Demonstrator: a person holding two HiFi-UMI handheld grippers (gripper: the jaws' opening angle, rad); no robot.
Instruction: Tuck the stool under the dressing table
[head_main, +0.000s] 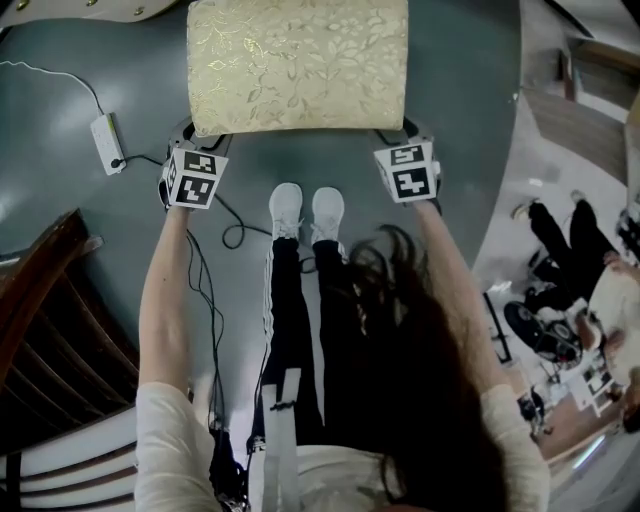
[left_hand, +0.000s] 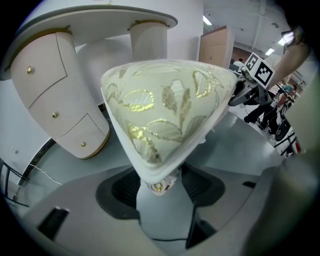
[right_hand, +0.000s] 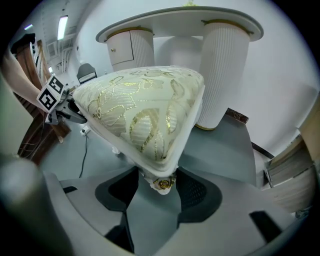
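two claws (left_hand: 161, 186) (right_hand: 159, 186) clamp stool (head_main: 297, 65); legs mostly hidden.

Bright even indoor light, gold glints on stool (left_hand: 165, 110), fisheye edges, dark corners

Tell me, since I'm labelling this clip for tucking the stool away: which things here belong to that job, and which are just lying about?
Part of the job: stool, dressing table, left gripper and right gripper, each clamped on a near stool corner.
Lying about: power strip on the floor, wooden chair.
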